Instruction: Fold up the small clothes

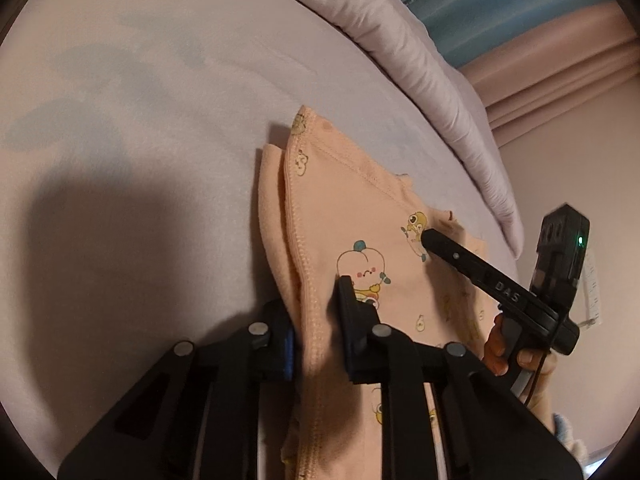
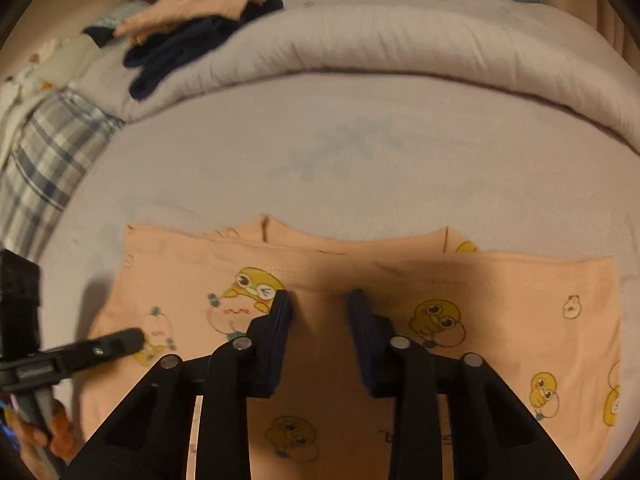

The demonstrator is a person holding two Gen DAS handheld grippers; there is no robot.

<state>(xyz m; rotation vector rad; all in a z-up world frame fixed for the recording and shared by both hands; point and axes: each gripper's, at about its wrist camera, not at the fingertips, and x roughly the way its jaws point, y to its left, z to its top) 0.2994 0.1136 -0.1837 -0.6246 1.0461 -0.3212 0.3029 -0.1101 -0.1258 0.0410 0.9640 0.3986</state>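
Garment [image 2: 500, 292]: peach, printed with yellow duck-like cartoons and pale round faces; under black grippers, left [image 1: 316, 300], right [image 2: 318, 300]. Pads [image 1: 286, 344]: blue. Sheet [image 2: 360, 160] beyond tips: pale lilac, faint blue blotches. Duvet [image 2: 400, 40] farther: same lilac. Cloth [image 2: 44, 160] far left: blue-white plaid. Pile [image 2: 180, 48] upper left: navy, peach on top. Curtain [image 1: 500, 4]: blue, pink.

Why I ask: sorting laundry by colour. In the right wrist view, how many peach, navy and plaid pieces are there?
Peach: 2 (printed garment, far piece)
Navy: 1 (dark heap)
Plaid: 1 (checked cloth)
Total: 4
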